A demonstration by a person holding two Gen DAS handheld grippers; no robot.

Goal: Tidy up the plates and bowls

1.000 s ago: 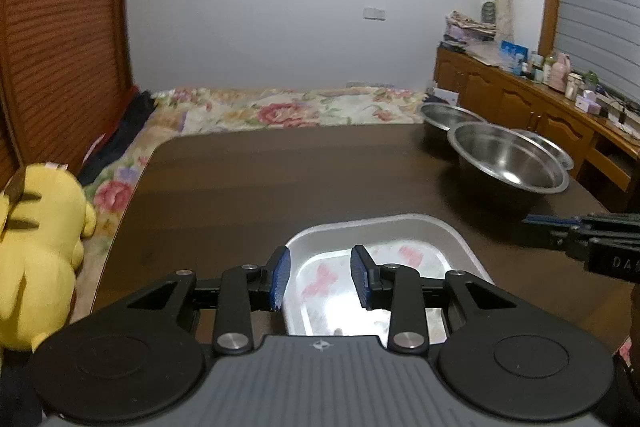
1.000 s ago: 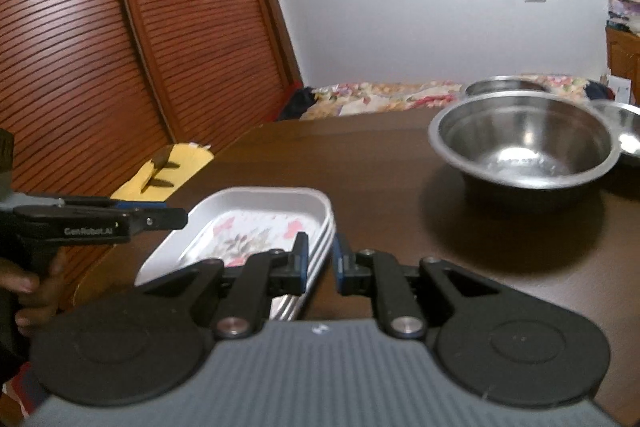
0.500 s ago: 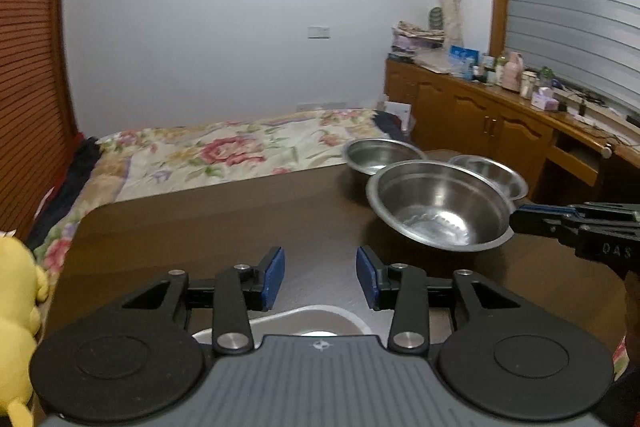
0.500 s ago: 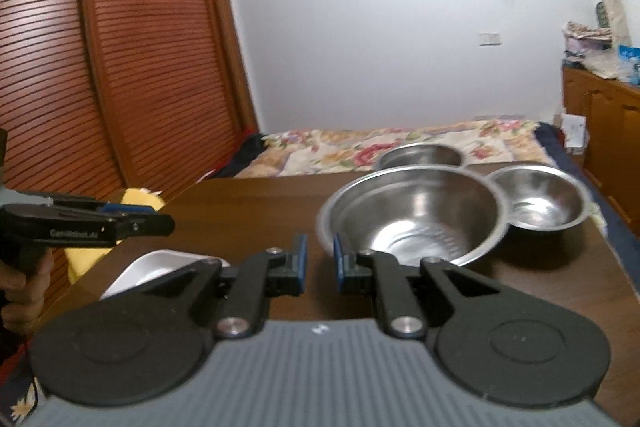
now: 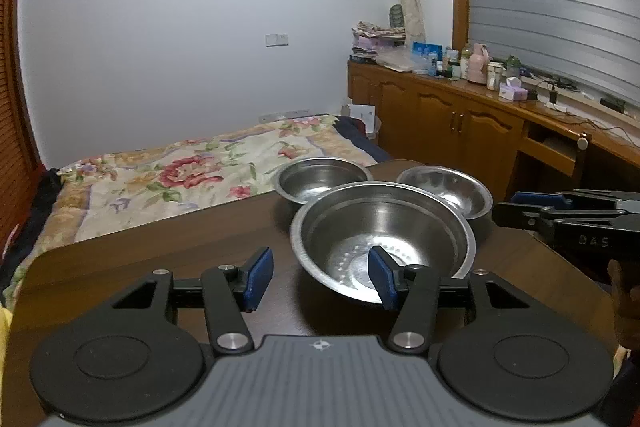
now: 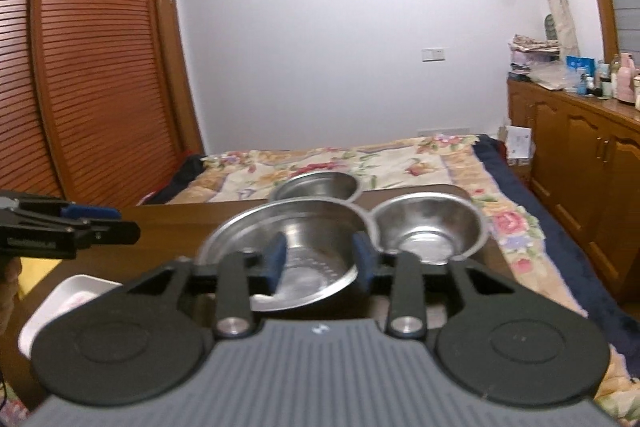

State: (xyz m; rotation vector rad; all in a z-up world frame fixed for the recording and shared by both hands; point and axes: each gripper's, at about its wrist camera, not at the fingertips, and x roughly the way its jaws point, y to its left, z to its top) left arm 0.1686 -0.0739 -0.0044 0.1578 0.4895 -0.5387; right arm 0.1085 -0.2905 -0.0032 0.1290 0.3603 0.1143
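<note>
A large steel bowl [image 5: 384, 227] sits on the dark wooden table [image 5: 160, 267], with two smaller steel bowls behind it, one at the left [image 5: 320, 179] and one at the right [image 5: 444, 187]. My left gripper [image 5: 320, 279] is open and empty, just short of the large bowl's near rim. My right gripper [image 6: 320, 261] is open and empty, facing the large bowl [image 6: 288, 239]; it shows from the side in the left view [image 5: 520, 213]. A white rectangular plate [image 6: 68, 303] lies at the lower left of the right view.
A bed with a floral cover [image 5: 180, 175] lies beyond the table's far edge. Wooden cabinets with bottles and clutter [image 5: 480, 123] run along the right wall. A louvred wooden wardrobe [image 6: 80, 87] stands at the left.
Both grippers have swung up and away from the white plates toward the steel bowls. The left jaws have widened and the right jaws have opened from nearly shut.
</note>
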